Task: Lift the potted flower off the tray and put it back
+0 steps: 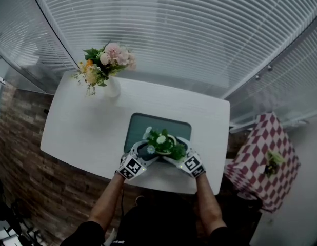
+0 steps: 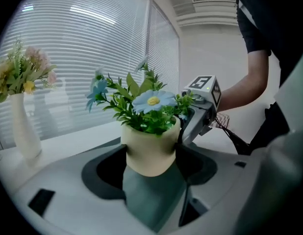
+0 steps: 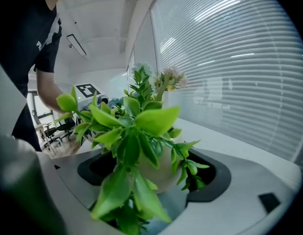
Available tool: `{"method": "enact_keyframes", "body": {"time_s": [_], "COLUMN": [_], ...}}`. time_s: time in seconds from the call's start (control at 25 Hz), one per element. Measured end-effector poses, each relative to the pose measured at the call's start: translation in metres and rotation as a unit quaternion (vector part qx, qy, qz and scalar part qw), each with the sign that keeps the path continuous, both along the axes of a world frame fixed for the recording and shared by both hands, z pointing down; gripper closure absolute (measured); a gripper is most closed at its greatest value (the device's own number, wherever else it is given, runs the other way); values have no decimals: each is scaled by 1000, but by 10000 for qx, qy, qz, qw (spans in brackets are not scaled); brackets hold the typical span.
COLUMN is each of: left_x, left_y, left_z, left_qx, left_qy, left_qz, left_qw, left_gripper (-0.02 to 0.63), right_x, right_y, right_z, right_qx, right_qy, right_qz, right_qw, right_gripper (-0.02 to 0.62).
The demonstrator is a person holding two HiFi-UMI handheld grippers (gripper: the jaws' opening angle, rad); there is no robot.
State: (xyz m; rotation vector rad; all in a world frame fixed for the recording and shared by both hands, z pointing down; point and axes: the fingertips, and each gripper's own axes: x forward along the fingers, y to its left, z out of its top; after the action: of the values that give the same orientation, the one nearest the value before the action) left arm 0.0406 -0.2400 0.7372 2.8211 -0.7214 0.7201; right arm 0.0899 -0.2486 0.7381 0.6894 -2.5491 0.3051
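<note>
The potted flower (image 1: 163, 143), a cream pot with green leaves and pale blue blooms, stands at the near edge of the dark green tray (image 1: 148, 122). Both grippers meet on it from the near side. In the left gripper view the pot (image 2: 148, 153) fills the space between the jaws, with the tray (image 2: 151, 199) under it, and the left gripper (image 2: 151, 166) is shut on it. The right gripper (image 3: 156, 176) holds the same pot (image 3: 164, 173), with leaves hiding part of the contact. In the head view the left gripper (image 1: 144, 154) and right gripper (image 1: 175, 157) flank the pot.
The tray lies on a white table (image 1: 81, 132). A white vase of pink and yellow flowers (image 1: 106, 70) stands at the table's far left corner. A red-checked cloth (image 1: 261, 160) covers something to the right. Window blinds run along the far side.
</note>
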Motion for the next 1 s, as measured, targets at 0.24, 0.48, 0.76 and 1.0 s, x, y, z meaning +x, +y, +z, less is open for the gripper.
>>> {"method": "enact_keyframes", "body": {"time_s": [0.24,0.48,0.76,1.0], "left_x": [0,2,3,0], "left_y": [2,8,20,39], "left_z": [-15,-30,-43,-51], "left_qx": [193,302,347,415], "left_qy": [-62,-35,17,26], "left_qz": [30,59,39,55], "left_qw": [9998,9995,9994,9991], "left_gripper": [313,313,313,313], "right_x": [0,1,3,-3], "right_y": [3,7,22,41], "right_z": [-14,-29,-42,-54], "right_qx": [57,195,260,359], "right_qy": [-148,-247,-83,-161], "right_qz": [75,80,22,-5], "right_qw": [9998,9995,9996,9992], "right_gripper": [195,195,195,195]}}
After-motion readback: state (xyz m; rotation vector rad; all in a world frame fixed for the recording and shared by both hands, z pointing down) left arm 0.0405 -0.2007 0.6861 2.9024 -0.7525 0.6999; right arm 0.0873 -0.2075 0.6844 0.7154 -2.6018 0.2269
